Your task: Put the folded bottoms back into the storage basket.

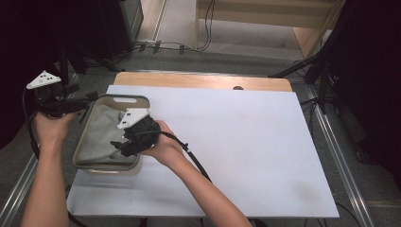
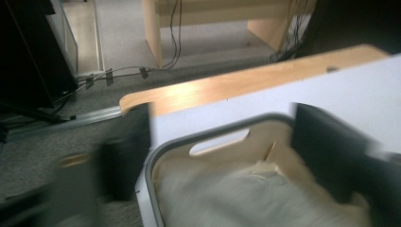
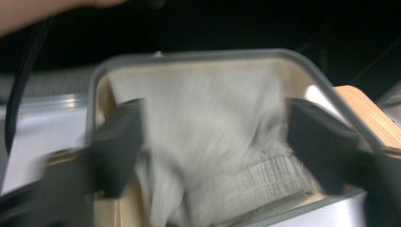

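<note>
Hovering over the bin [image 1: 136,100] at the table's [image 1: 246,142] near-left corner, both of your claws stand wide with nothing between them: the right claw [image 1: 118,144] points into the bin over the grey cloth [image 1: 101,132], the left claw [image 1: 90,105] sits at the bin's far-left rim. The cloth lies bunched inside, filling most of it, not gripped by either side. Risk one: closing the right claw now likely catches only a top fold, so the cloth would slip out or drag up half-lifted. Risk two: the bin stands just beside the table edge, and a pull toward you, or a knock from the left claw on the rim, could tip or slide it off. Risk three: the right gripper's cable [image 1: 189,153] trails across the table close to the bin and could snag it. The right gripper view gives you the cloth's ribbed hem [image 3: 255,182] near the front wall, which the high view is too coarse to resolve. The left gripper view shows the handle slot [image 2: 220,142] in the far wall. Only the high view places the bin against the table edge.
</note>
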Action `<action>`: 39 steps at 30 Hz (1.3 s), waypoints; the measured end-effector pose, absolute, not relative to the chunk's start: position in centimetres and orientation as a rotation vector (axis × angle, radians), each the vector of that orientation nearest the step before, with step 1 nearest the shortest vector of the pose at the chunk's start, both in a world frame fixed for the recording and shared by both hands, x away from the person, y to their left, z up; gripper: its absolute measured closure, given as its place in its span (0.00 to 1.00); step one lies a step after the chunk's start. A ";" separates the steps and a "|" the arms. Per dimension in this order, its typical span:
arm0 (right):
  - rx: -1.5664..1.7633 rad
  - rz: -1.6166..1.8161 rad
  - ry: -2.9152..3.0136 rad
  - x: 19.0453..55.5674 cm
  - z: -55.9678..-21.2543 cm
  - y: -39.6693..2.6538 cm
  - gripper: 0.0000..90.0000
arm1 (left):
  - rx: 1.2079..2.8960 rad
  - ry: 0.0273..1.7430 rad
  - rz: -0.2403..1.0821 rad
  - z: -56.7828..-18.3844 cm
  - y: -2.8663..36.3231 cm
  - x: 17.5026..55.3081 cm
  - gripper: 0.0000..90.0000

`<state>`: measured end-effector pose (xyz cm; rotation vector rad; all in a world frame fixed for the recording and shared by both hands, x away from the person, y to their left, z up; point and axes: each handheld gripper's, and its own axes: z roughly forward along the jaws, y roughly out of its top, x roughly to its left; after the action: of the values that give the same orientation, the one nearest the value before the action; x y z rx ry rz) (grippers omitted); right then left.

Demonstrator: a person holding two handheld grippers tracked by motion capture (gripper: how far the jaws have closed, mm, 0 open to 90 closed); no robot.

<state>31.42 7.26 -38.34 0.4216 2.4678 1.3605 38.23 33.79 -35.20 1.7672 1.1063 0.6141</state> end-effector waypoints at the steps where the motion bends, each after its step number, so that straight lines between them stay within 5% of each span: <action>1: 0.464 1.378 2.446 31.6 -38.2 7.0 0.08 | 1.762 1.107 0.604 -35.1 33.8 38.2 0.13; 3: 0.500 1.382 2.432 31.7 -38.0 6.6 0.00 | 1.765 1.107 0.590 -35.0 33.7 38.0 0.07; 10: 0.496 1.349 2.426 31.6 -37.5 5.3 0.00 | 1.804 1.043 0.558 -34.7 32.5 37.1 0.00; 39: 0.564 1.448 2.408 29.2 -37.8 -4.4 0.00 | 1.941 0.807 0.399 -35.6 25.1 32.6 0.00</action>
<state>29.15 -4.36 -37.82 0.5642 2.4082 1.4484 32.64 25.08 -35.59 1.9409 0.8072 0.3987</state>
